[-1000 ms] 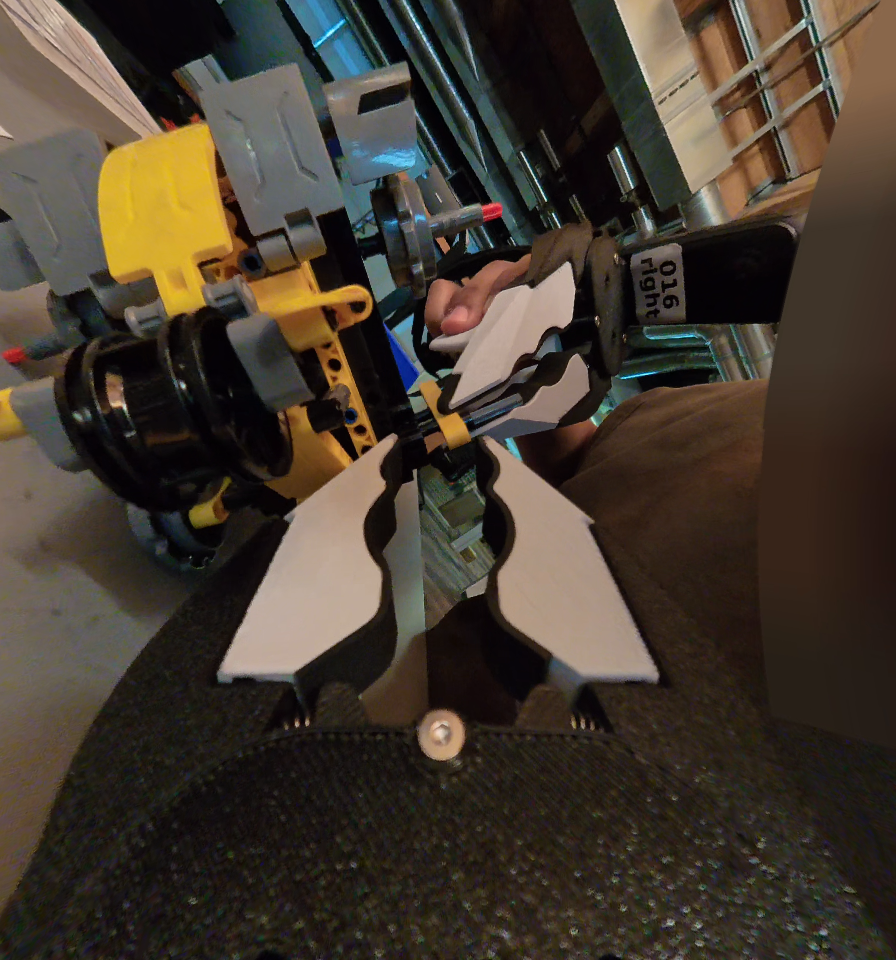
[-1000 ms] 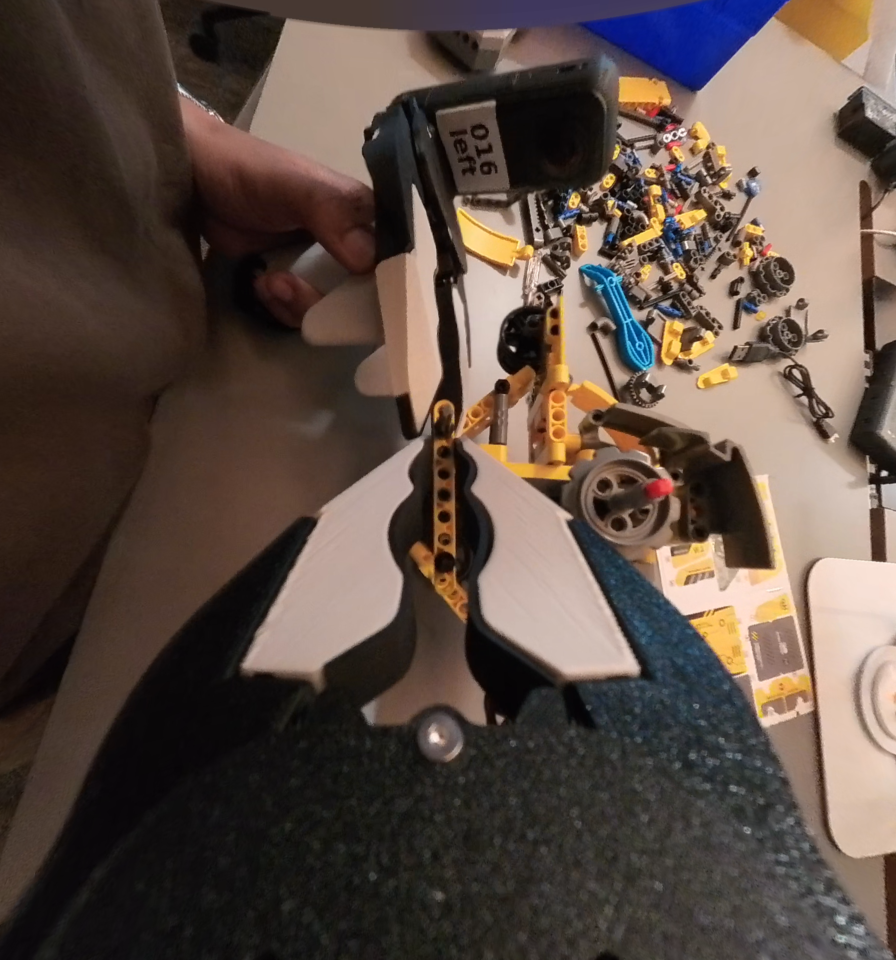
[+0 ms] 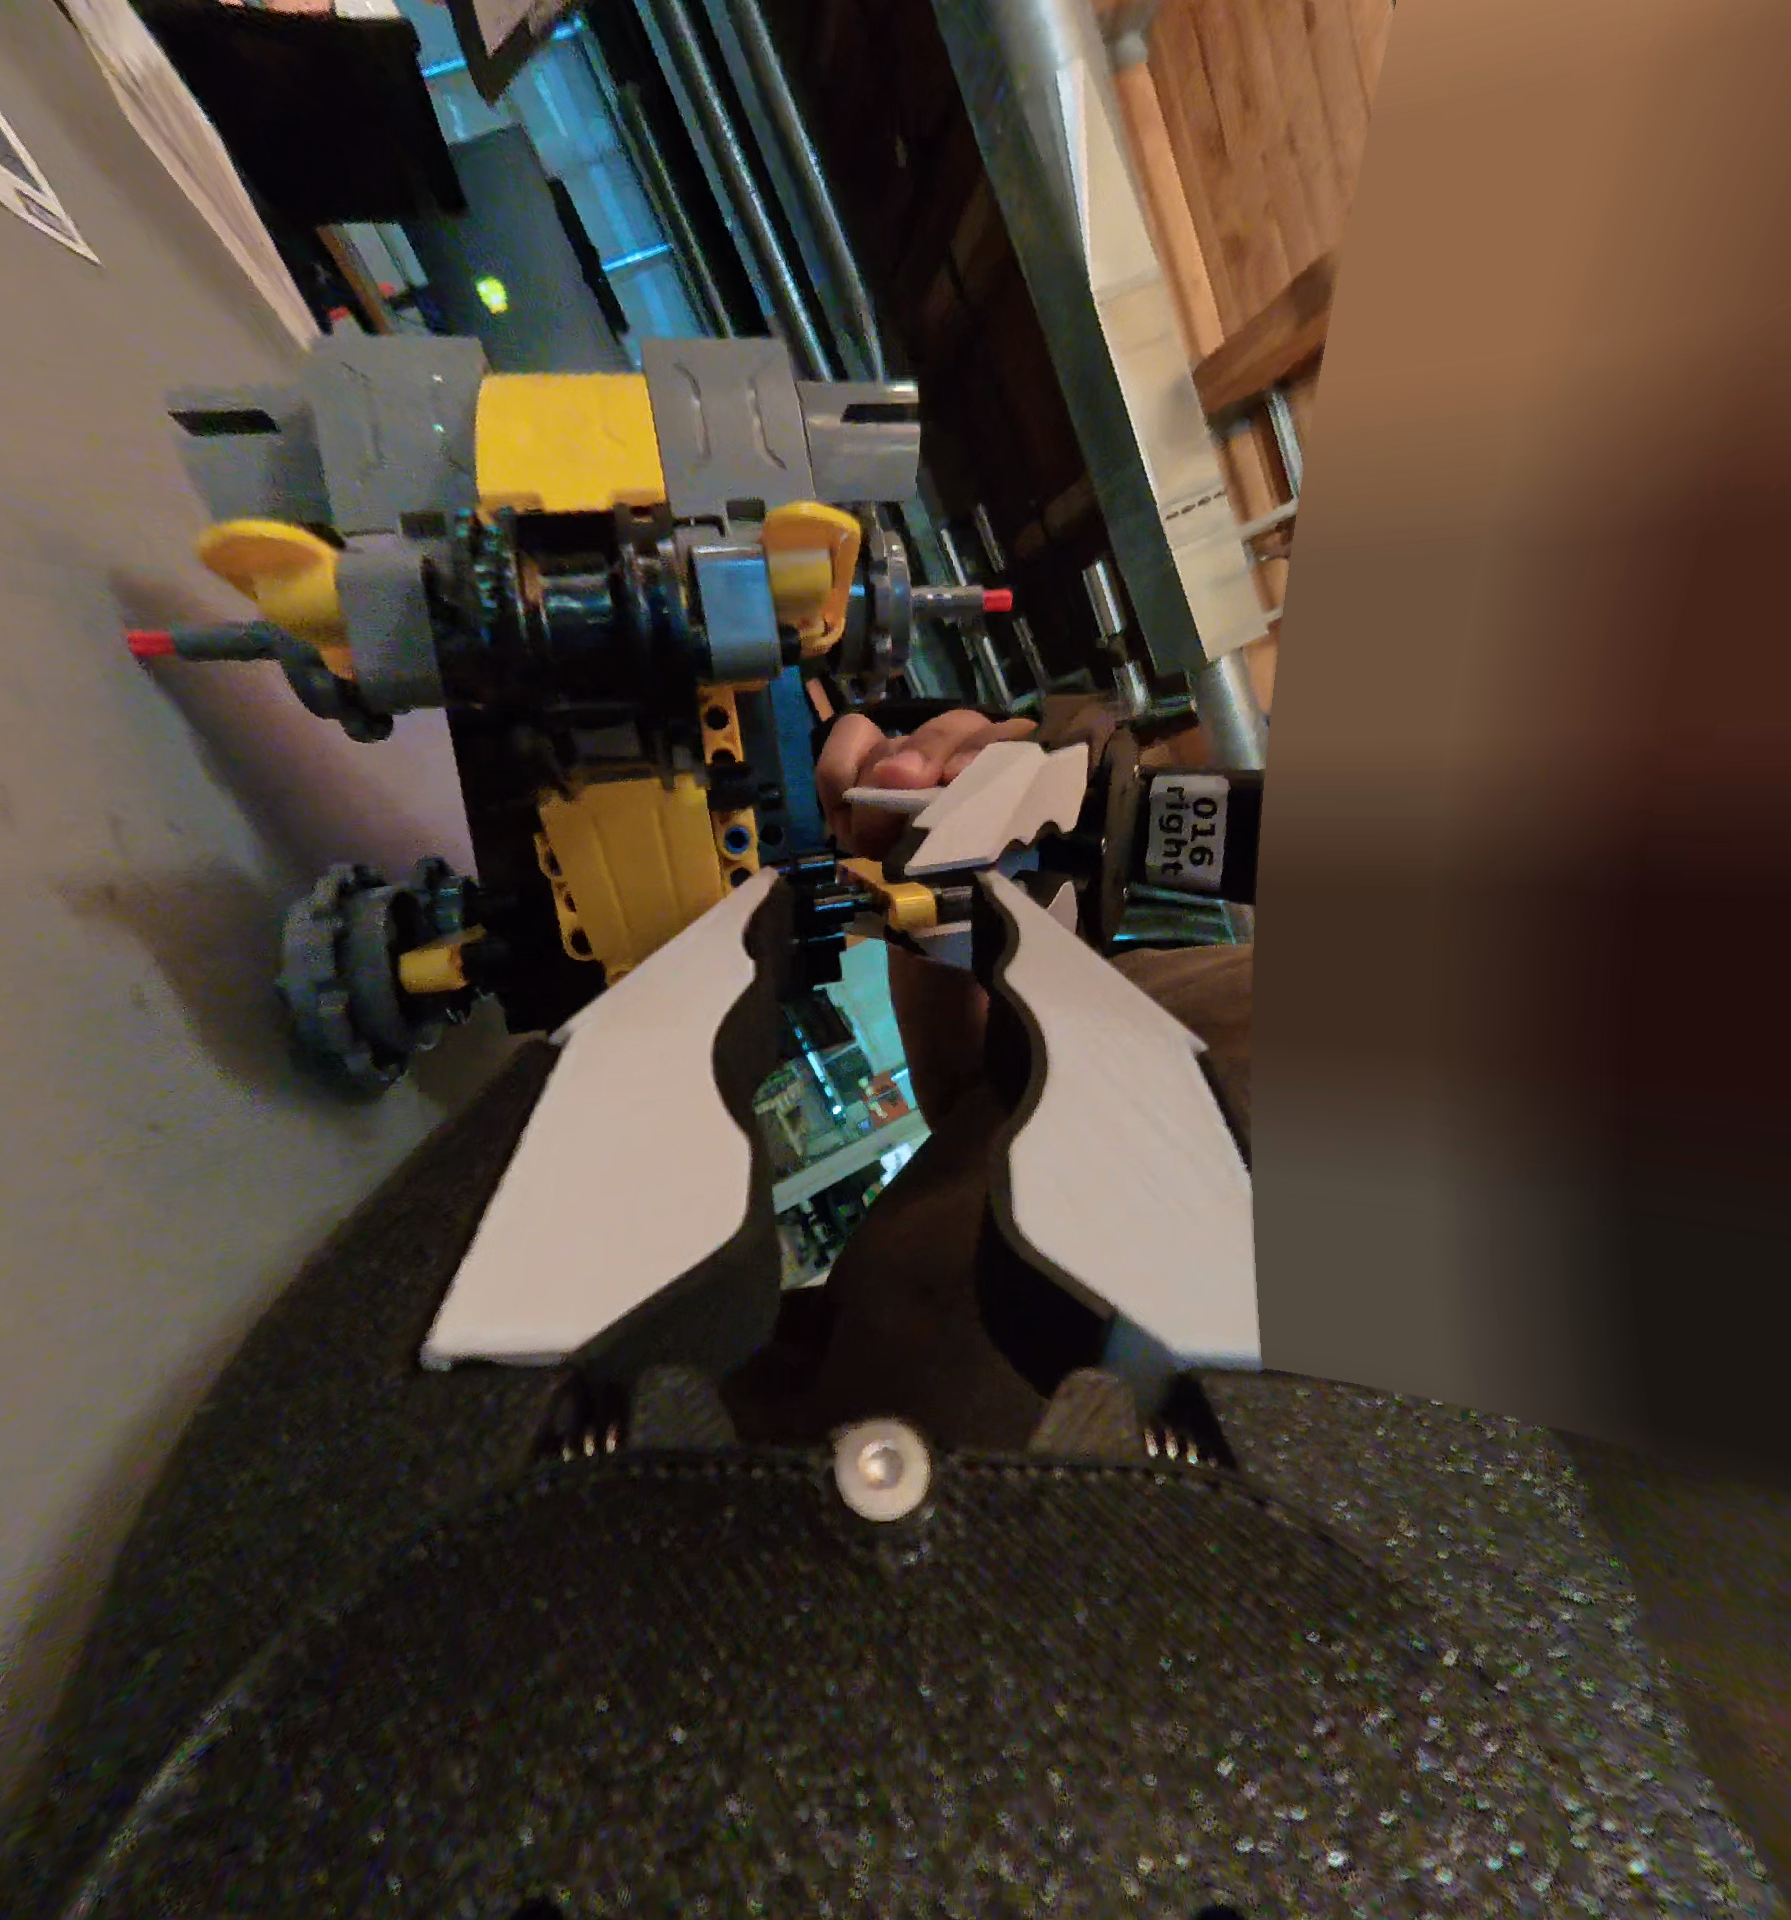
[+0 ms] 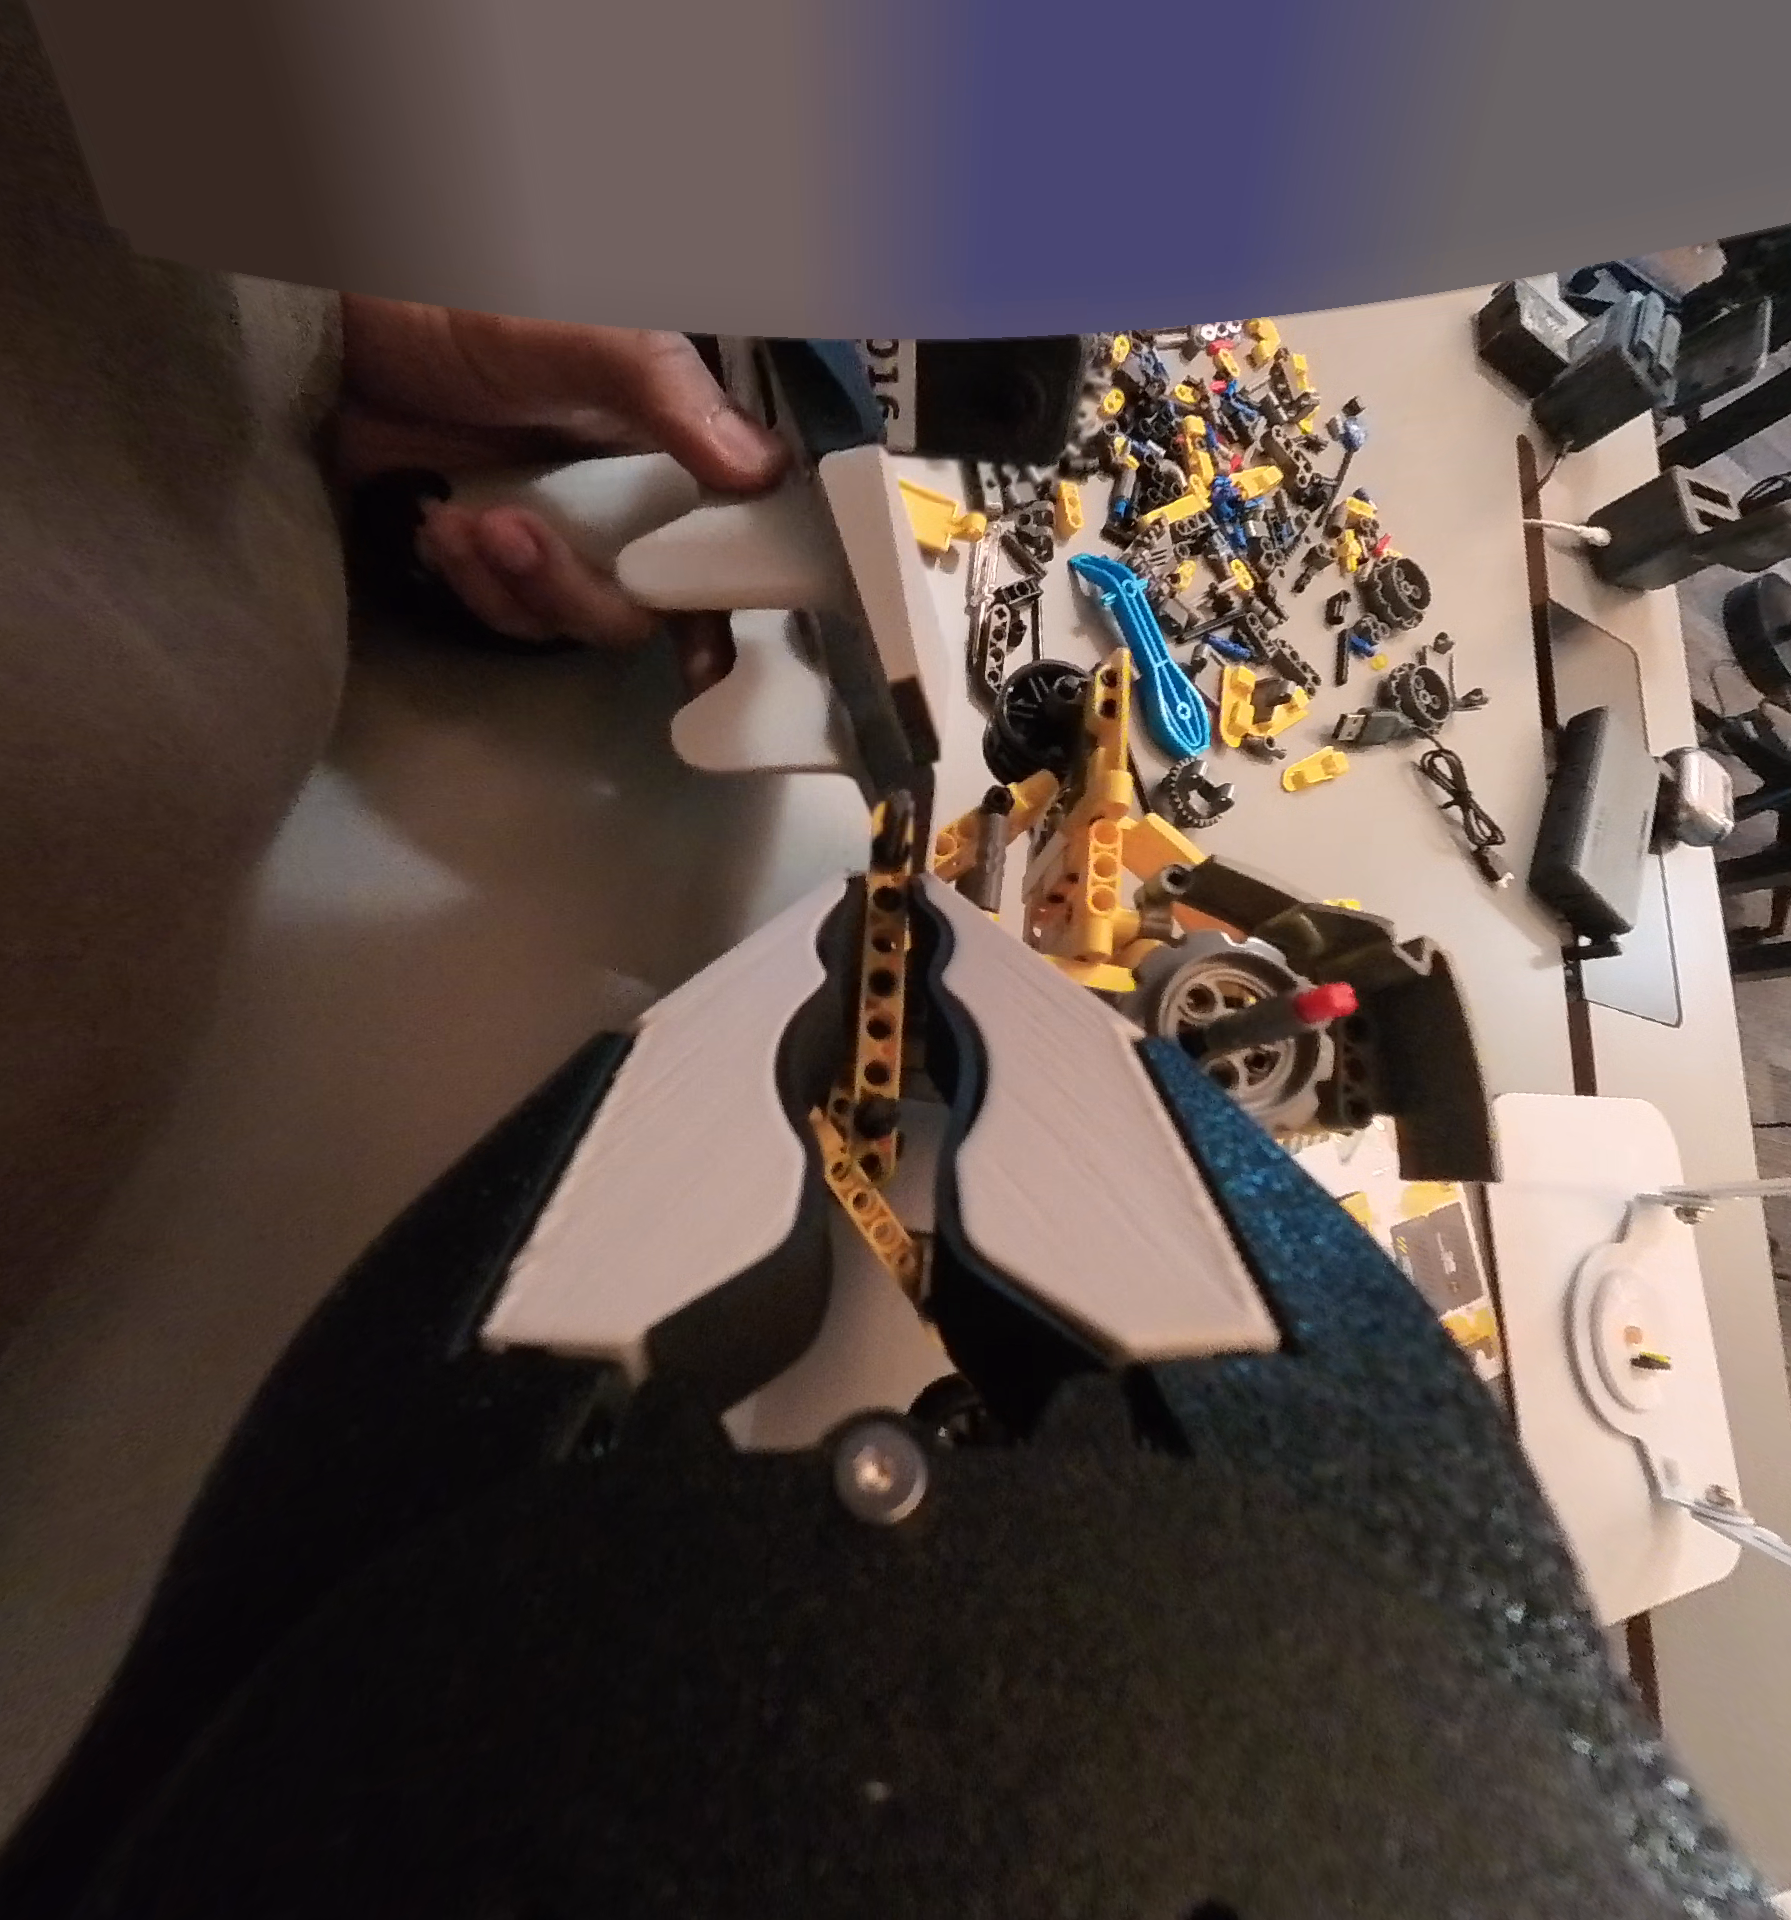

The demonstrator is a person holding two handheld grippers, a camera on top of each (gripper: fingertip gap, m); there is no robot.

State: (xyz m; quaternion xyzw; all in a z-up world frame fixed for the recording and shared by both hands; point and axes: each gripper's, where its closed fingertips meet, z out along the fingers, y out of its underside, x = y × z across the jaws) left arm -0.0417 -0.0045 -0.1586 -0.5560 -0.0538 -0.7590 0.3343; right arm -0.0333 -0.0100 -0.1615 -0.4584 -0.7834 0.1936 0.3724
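Right gripper (image 4: 886, 883): jaws narrow, clamped on a yellow beam (image 4: 880, 997) that runs lengthwise between the fingers. This long grip appears meant to stop the beam from swinging. A second, shorter yellow beam hangs at an angle from its near end.

Left gripper (image 3: 875, 883): jaws part-open, tips set either side of the black pins at the beam's far end. Whether they press on the pins cannot be told from either view. The stance suggests a steadying or aligning hold at the joint while the right gripper carries the load.

The model (image 3: 600, 665), yellow and grey with black gears, adjoins the beam's far end. It is lifted off the table (image 4: 1234, 831) and seen from below in the left wrist view, probably so the joint faces both tools.

Beyond the beam, on the table, lies a loose pile of parts (image 4: 1244, 499), with a blue tool (image 4: 1140, 655) at its near edge. A printed sheet (image 4: 1431, 1247) lies to the right of the beam, partly under the model. Farthest right, a white mount (image 4: 1618, 1309) and black boxes at the table edge.
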